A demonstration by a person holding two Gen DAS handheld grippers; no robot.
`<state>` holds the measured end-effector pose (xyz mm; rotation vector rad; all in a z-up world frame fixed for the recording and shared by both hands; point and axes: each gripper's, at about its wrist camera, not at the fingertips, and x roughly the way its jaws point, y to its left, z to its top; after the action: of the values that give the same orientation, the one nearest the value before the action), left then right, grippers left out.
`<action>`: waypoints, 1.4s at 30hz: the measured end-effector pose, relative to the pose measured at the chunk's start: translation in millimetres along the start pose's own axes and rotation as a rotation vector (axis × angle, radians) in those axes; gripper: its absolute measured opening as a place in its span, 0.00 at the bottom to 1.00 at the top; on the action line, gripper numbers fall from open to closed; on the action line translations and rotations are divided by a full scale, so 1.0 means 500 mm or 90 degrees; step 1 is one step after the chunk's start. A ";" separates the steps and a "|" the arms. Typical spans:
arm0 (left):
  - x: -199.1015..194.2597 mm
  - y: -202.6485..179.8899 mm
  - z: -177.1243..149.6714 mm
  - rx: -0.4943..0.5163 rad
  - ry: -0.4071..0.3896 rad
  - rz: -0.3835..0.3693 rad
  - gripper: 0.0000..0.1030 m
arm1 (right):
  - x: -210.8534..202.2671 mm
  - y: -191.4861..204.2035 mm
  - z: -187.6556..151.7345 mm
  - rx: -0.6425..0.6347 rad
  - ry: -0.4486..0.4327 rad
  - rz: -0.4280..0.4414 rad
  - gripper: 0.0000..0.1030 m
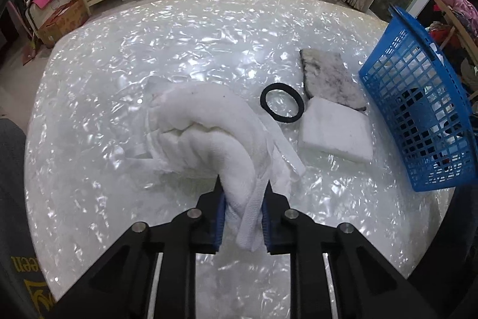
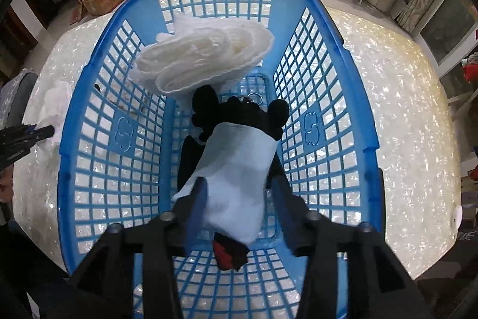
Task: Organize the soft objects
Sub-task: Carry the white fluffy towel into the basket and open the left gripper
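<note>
1. We see the left gripper (image 1: 242, 199) clamped on a white towel (image 1: 209, 133); the towel's long axis runs from the jaws up toward 11 o'clock, bunched end lifted off the pearly white table (image 1: 119, 50), loose hem strips trailing toward 4 o'clock.
2. Left view, on the table: black hair band (image 1: 282, 102) lies flat at 1 o'clock from the towel, just beside a white foam block (image 1: 336, 133); a dirty grey pad (image 1: 328, 76) behind it, long axis 11-to-5 o'clock, touching or overlapping the block's far edge, we can't tell which.
3. Blue plastic basket (image 1: 418, 115) stands at 3 o'clock, near the block, dark items seen through its mesh.
4. Right view looks down into the blue plastic basket (image 2: 125, 139): folded white cloth (image 2: 206, 59) at the 12 o'clock end, black plush toy (image 2: 239, 112) mid-floor, long axis 12-to-6, a red-and-black bit at 6.
5. A pale blue cloth (image 2: 236, 181) lies over the plush, long axis roughly 12-to-6, lower end between the fingers.
6. Right gripper (image 2: 239, 199) is over the basket, pointing in; fingers spread apart, blurred, and we can't tell whether they touch the cloth.
7. The left gripper (image 2: 33, 133) shows at 9 o'clock outside the basket wall, with the white towel (image 2: 56, 103).
</note>
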<state>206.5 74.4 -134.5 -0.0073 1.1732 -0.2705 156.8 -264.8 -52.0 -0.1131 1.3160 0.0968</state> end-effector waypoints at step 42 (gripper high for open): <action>-0.288 -0.402 0.024 0.158 -0.105 -0.073 0.18 | -0.140 -0.034 -0.108 0.005 -0.138 -0.010 1.00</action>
<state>124.4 -91.2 30.5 0.1193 0.9712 -0.5065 89.7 -289.3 3.0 -0.1033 1.0983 0.0880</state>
